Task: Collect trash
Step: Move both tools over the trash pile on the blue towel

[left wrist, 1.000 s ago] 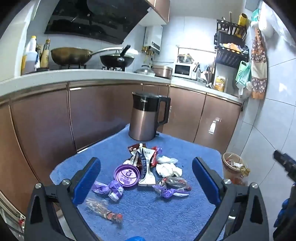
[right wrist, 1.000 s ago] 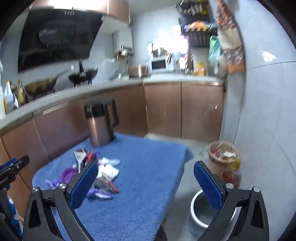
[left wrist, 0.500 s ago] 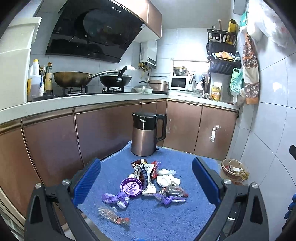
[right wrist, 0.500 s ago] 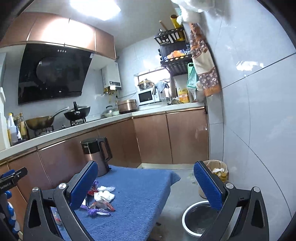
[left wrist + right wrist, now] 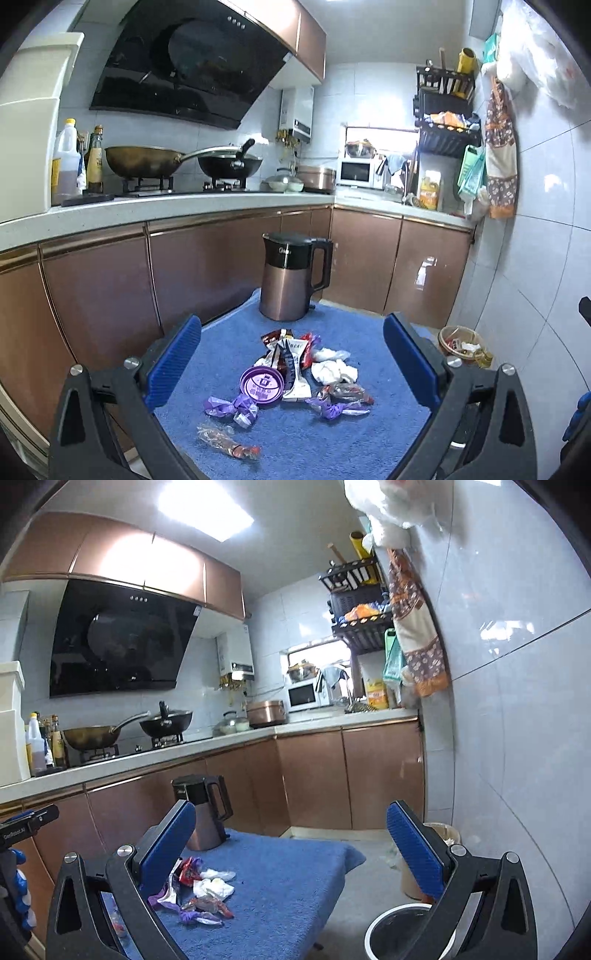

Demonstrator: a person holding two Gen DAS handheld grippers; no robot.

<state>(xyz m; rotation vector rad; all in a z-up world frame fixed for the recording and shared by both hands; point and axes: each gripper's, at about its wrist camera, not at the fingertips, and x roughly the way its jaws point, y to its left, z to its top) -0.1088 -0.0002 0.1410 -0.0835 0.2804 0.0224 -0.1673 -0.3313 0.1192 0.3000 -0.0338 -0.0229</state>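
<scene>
A heap of trash lies on a blue towel-covered table (image 5: 332, 443): a purple round lid (image 5: 262, 383), snack wrappers (image 5: 288, 350), crumpled white tissue (image 5: 332, 371), purple candy wrappers (image 5: 229, 406) and a clear wrapper (image 5: 225, 441). My left gripper (image 5: 291, 365) is open and empty, held above the near side of the heap. My right gripper (image 5: 291, 853) is open and empty, to the right of the table; the heap (image 5: 199, 893) shows by its left finger. A white-rimmed bin (image 5: 402, 930) stands on the floor below it.
A brown electric kettle (image 5: 291, 277) stands at the table's far edge. A brown basket with rubbish (image 5: 461, 345) sits on the floor by the tiled wall. Brown cabinets and a counter with woks run behind the table.
Both grippers have risen and tilted up, so the table and heap look smaller and lower in both views. Both stay open and empty.
</scene>
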